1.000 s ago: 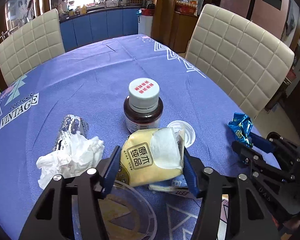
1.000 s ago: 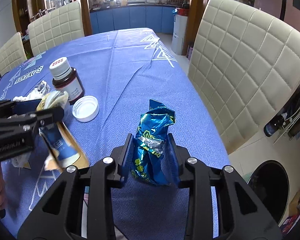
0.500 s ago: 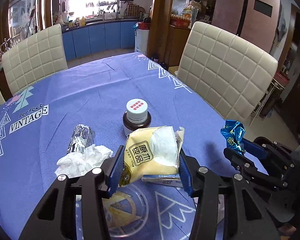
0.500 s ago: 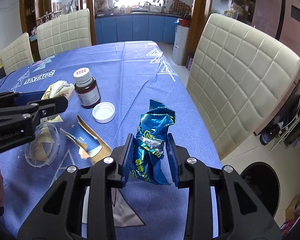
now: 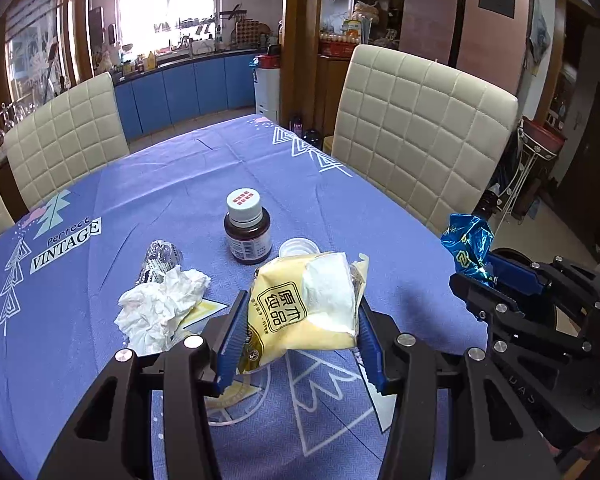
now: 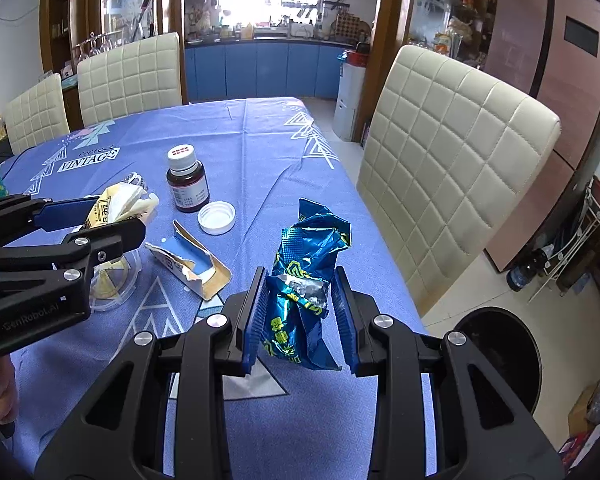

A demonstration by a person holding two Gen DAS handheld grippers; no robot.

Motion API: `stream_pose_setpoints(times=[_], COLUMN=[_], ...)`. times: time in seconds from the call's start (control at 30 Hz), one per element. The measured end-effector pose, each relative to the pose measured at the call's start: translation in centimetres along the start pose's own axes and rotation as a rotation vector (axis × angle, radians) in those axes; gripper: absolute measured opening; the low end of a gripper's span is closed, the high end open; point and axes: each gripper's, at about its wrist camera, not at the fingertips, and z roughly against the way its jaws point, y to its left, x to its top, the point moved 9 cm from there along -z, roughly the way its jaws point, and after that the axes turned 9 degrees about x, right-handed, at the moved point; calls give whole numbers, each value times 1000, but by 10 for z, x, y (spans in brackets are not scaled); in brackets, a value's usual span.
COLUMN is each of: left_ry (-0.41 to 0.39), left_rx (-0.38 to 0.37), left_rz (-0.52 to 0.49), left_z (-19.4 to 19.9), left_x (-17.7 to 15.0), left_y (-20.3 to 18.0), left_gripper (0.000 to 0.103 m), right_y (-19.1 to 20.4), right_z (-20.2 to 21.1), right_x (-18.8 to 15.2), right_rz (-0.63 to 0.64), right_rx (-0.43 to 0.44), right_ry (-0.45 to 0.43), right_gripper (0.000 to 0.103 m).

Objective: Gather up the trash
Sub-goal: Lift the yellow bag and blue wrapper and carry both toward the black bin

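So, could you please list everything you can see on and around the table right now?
yellow wrapper: 1, yellow and white, in the left gripper
blue wrapper: 1, shiny blue, in the right gripper
bottle: 1, brown, white cap, upright mid-table
loose cap: 1, white, beside the bottle
tissue: 1, white, crumpled, left of the yellow wrapper
foil wrapper: 1, silver, behind the tissue
torn carton: 1, blue and tan, on the cloth
clear lid: 1, transparent, near edge
tablecloth: 1, blue
chairs: 3, cream
bin: 1, black, on the floor
left hand-held gripper: 1, black and blue
right hand-held gripper: 1, black and blue
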Motion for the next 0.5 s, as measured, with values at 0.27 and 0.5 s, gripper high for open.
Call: stream_pose_setpoints(times=[0.27,0.5], left_ry=[-8,-13], left_rx=[-21,-49], left_rz=[-39,-79], left_z=[9,14], left_x=[-5,-8], left_y=[-16,-36], left_gripper=[48,48], right_y=[-11,-24], right_z=[19,31], right_x=[-14,-25], right_rz=[-25,-46], right_rx=[-28,-55], right_ry=[-1,0], right_gripper=[35,35])
